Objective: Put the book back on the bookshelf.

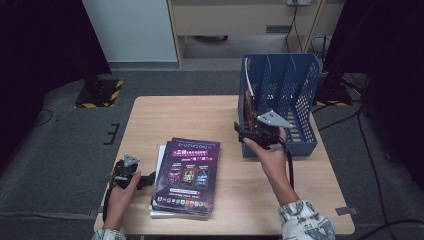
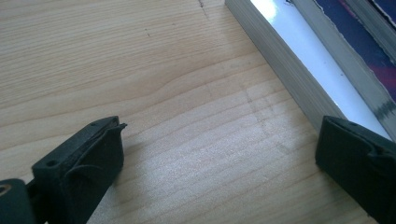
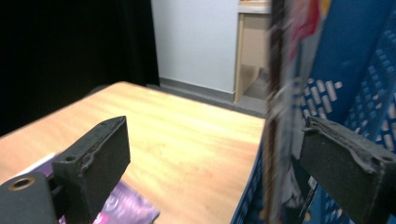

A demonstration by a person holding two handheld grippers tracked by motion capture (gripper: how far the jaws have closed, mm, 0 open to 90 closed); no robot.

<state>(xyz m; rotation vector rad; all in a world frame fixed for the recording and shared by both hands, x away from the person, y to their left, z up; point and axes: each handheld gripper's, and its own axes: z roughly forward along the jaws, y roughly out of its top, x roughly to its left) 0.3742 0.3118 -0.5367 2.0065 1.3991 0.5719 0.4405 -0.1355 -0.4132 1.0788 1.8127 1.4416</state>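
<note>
We're at a pale wooden table [image 1: 150, 115], smooth with fine straight grain, and the biggest thing on it is the blue plastic file rack [image 1: 300, 87] at the far right corner: upright, perforated walls, slanted dividers making several slots. One magazine [image 1: 248, 100] already stands in its leftmost slot, thin and glossy, spine edge toward us.

Our reading: we're filing magazines from the stack into the rack, and we're between a drop-off and the next pick. The right gripper [image 1: 245, 134] sits at the rack's near left corner, jaws spread wide with nothing between them; in the right gripper view the filed magazine [image 3: 280, 102] and the rack wall [image 3: 364, 93] pass blurred between the pads, not clamped.

Next biggest, the stack of magazines [image 1: 186, 176] lies flat at the near middle of the table, purple glossy cover on top, a white sheet edge peeking out at its left side. In the left gripper view the stack edge [image 2: 299, 70] shows layered paper, crisp and square.

Smallest, the left gripper [image 1: 145, 180] rests low just beside the stack's left edge, jaws apart, empty, black textured pads over bare wood.

The next move, we'd say, calls for sliding a jaw under the top cover and pinching the thin slippery edge without dragging the copies below.
</note>
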